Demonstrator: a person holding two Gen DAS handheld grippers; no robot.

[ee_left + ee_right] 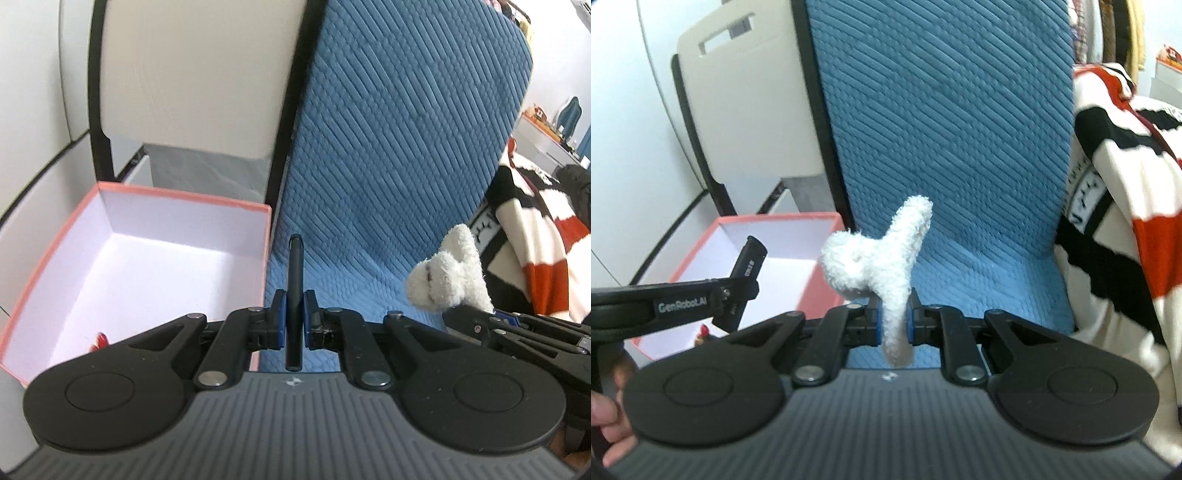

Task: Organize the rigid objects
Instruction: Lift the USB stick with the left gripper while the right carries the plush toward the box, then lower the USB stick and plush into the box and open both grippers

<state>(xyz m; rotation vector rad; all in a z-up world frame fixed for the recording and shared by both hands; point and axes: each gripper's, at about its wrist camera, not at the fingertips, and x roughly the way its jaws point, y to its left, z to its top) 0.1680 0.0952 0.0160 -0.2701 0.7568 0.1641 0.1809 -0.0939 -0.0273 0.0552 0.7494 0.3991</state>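
Note:
My left gripper is shut on a slim black stick-shaped object, held just right of the pink box, which is open with a white inside. A small red item lies in the box's near corner. My right gripper is shut on a white fluffy plush toy, held above the blue quilted seat. The left gripper with the black object shows in the right wrist view, over the box. The plush shows at the right of the left wrist view.
The blue quilted cushion covers the seat and backrest. A striped red, black and cream blanket lies at the right. A white panel with black frame stands behind the box. A hand shows at the lower left.

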